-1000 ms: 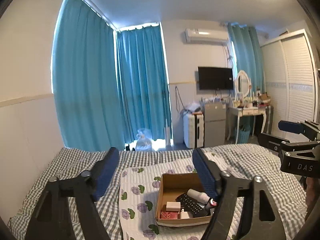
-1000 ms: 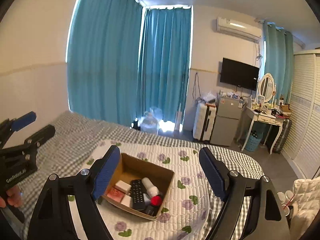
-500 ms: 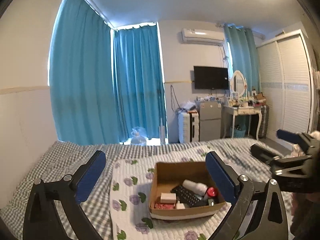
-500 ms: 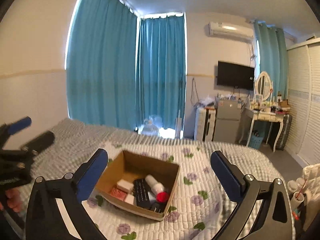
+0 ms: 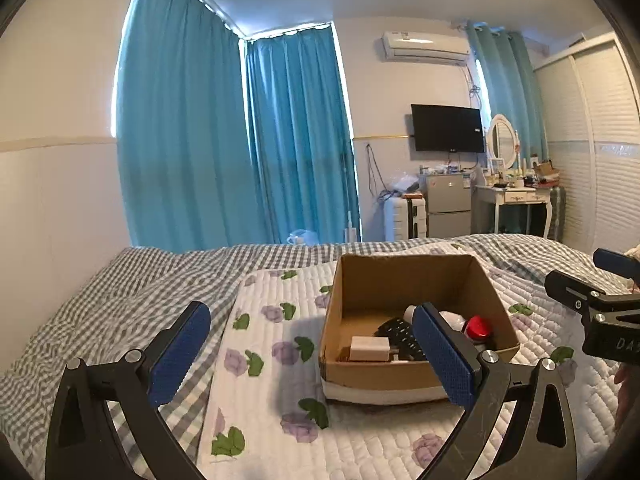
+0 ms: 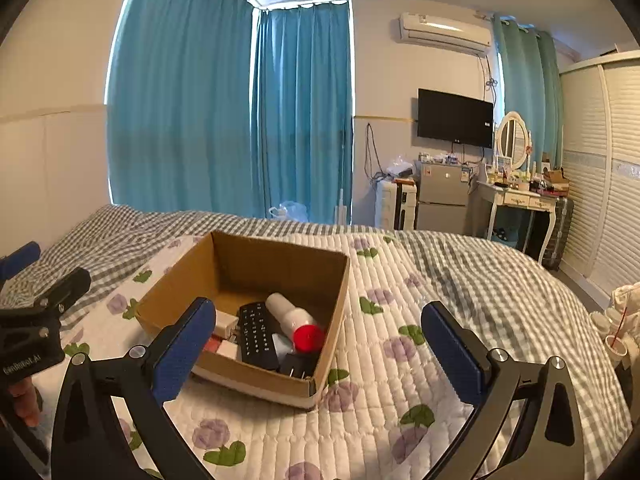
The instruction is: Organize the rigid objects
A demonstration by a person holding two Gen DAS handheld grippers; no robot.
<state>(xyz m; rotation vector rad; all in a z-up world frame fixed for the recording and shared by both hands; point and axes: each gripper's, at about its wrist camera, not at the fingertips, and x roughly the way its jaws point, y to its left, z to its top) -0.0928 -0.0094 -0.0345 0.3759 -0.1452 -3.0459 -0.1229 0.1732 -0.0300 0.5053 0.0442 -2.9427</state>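
Gingham-covered bed; floral quilted mat on it, cardboard box atop mat.

Soft daylight glows through the curtains; frames are sharp, with fisheye-bent, dark-vignetted edges.

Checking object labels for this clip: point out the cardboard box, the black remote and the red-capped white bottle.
cardboard box [image 6: 280, 268], right wrist view, inner back wall.
black remote [image 6: 257, 334], right wrist view, keypad middle.
red-capped white bottle [image 6: 289, 312], right wrist view, white body.

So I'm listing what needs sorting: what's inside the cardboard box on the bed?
Inside the cardboard box: a black remote, a white bottle with a red cap, a white block and a black plug. A pinkish item is partly covered; anything underneath is hidden.
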